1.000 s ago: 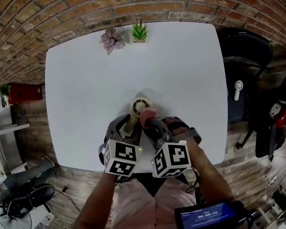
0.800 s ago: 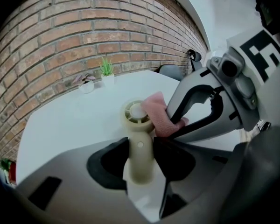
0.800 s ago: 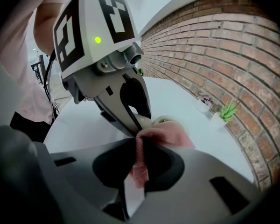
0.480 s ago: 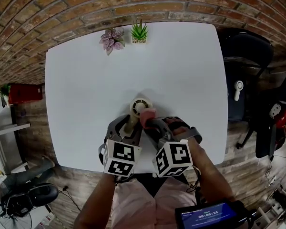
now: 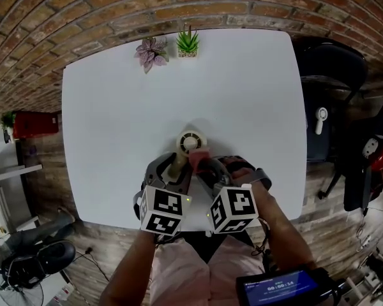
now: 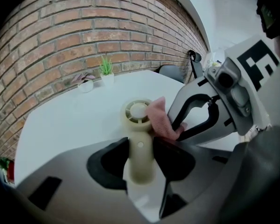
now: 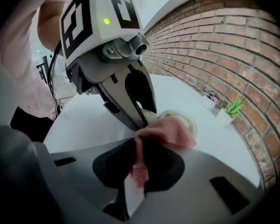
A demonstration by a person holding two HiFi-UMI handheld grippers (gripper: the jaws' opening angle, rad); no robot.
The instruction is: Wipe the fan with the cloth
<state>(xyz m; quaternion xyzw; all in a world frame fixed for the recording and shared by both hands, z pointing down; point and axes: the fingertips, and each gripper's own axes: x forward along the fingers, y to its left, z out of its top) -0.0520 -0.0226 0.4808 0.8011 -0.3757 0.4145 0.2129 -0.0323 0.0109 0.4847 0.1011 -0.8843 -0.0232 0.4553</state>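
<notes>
- The right gripper (image 7: 139,164), clamped on the pink cloth (image 5: 198,160), has drawn it slightly toward 6 o'clock, off the handheld fan (image 5: 189,143).
- The left gripper (image 6: 140,160) clasps the fan's handle (image 6: 139,143).

- The fan (image 5: 190,142) is over the near half of the bench (image 5: 115,107), its handle between the left hand-held gripper (image 5: 173,166) jaws.
- The cloth (image 5: 198,158), in the right hand-held gripper (image 5: 207,168), touches the fan's right side.
- Two potted plants (image 5: 151,51) stand side by side at the far edge.
</notes>
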